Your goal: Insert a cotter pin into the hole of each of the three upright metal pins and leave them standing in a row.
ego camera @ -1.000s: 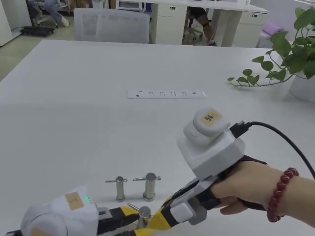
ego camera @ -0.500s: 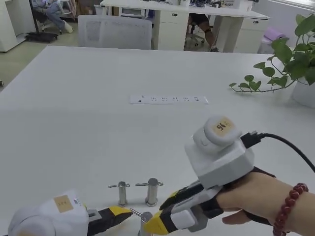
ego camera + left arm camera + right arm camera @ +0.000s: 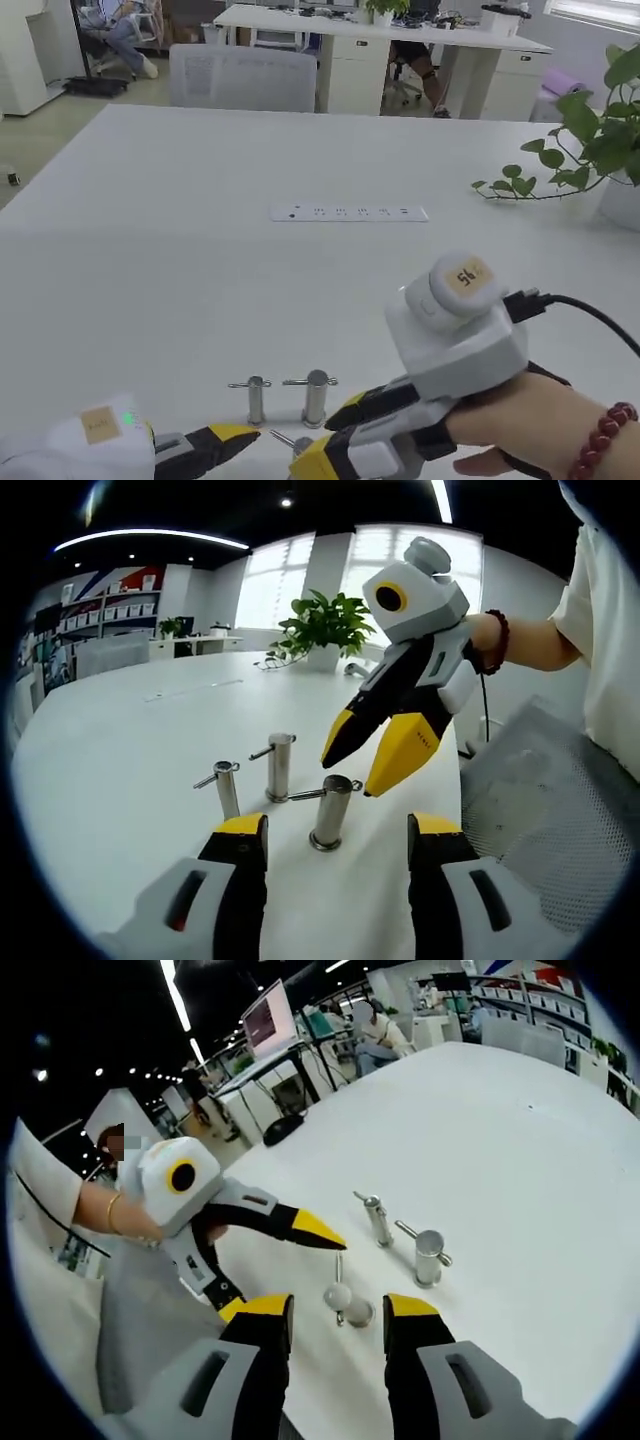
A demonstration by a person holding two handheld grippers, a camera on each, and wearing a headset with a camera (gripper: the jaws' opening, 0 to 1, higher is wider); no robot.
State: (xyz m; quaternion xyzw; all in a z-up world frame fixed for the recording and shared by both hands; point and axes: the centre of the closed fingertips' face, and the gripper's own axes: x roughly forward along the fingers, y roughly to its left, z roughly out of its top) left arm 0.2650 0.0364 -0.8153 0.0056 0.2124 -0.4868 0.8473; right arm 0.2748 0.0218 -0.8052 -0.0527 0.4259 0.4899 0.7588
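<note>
In the head view, the bottom edge cut off the nearest metal pin [image 3: 301, 446], partly hidden behind the right gripper [image 3: 322, 440], and most of the left gripper [image 3: 228, 436].

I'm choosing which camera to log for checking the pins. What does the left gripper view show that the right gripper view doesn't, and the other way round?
The left gripper view adds the potted plant at the table's far end, a bead bracelet on the wrist, and the right hand-held gripper, jaws apart, close to the nearest pin. The right gripper view adds the left hand-held gripper reaching in and seated people at distant desks. Both share the three upright metal pins in a row, each with a cotter pin through it, on the white table.
</note>
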